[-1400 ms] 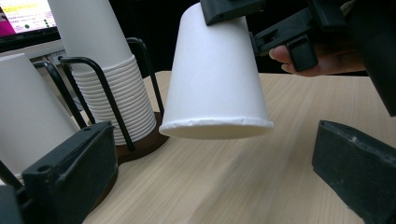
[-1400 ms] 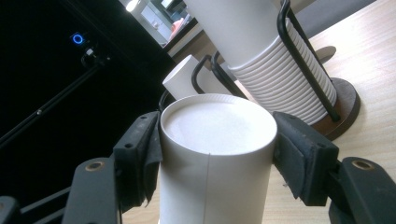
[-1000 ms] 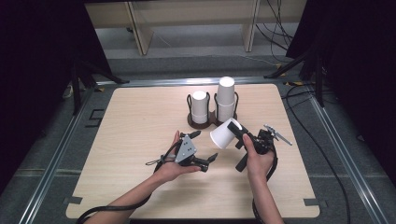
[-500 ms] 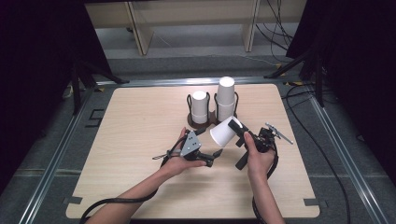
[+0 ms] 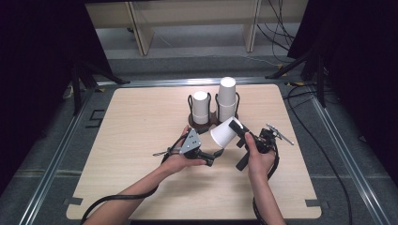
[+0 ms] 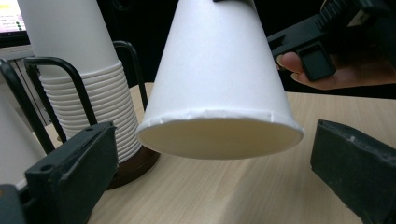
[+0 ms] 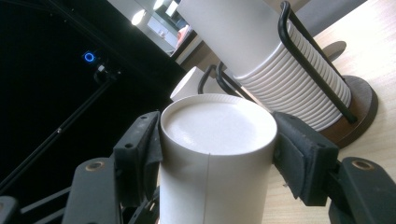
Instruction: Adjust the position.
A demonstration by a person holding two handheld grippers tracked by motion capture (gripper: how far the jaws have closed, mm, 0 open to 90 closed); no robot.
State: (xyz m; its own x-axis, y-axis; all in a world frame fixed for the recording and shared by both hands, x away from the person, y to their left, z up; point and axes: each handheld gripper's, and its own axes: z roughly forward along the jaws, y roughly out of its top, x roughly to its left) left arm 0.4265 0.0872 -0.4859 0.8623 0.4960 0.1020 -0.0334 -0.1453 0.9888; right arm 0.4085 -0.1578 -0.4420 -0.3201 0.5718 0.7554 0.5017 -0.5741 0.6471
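Right gripper [image 7: 218, 154]: jaws clamped on base end of a white paper cup [image 5: 226, 132], centre of high view, tilted, mouth down-left, off the table [image 5: 141, 122]. Cup's lower body cut off at frame bottom in right gripper view. Left gripper [image 5: 210, 157]: jaws wide apart, either side of rim, not touching. Upper centre: wire rack [image 5: 213, 108], dark wood base, w/ two stacks of smooth nested cups [image 5: 227, 96].
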